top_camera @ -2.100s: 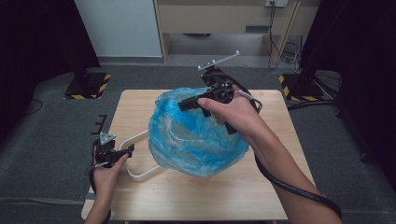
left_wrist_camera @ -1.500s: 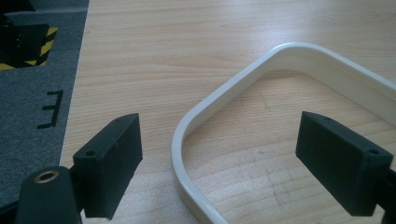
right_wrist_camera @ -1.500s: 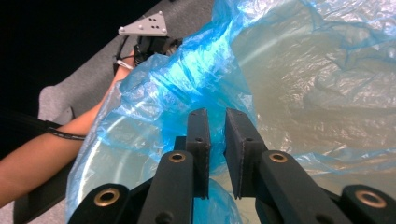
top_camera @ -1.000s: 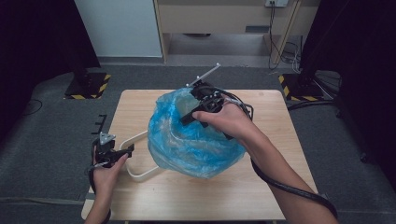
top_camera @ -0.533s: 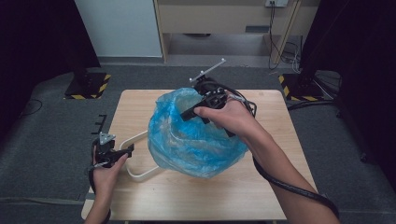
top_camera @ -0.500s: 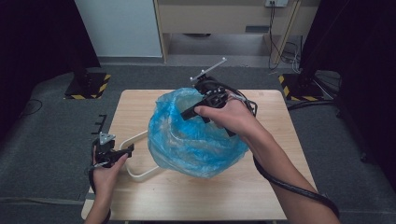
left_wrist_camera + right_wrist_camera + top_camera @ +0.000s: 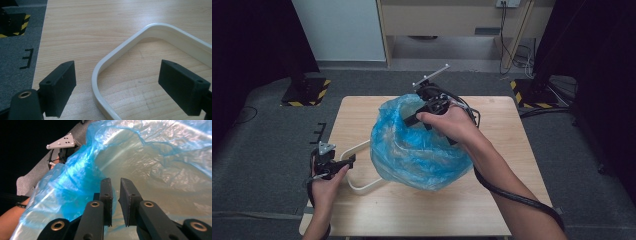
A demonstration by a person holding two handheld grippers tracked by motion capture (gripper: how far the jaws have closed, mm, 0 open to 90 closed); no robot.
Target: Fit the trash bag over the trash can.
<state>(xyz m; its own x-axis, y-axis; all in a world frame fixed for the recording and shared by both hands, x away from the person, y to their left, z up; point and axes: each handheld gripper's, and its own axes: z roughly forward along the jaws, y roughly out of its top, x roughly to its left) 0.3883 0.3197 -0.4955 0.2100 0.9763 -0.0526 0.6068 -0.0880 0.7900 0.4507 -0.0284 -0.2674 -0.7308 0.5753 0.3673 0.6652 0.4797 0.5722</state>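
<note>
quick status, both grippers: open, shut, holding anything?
Left gripper: open, jaws astride the white frame, not pressing it.
Right gripper: nearly shut, jaws just been closing on the blue plastic bag film.

I'm working in what looks like a lab or test room set up for recording, not a home. A plain light wooden table stands alone on grey carpet. Black curtains hang at both sides, and stands with yellow-and-black hazard tape on their bases sit at the far corners. Black tape marks are stuck on the carpet beside the table. Behind it I see a pale cabinet with a wall socket and loose cables trailing down.
</note>
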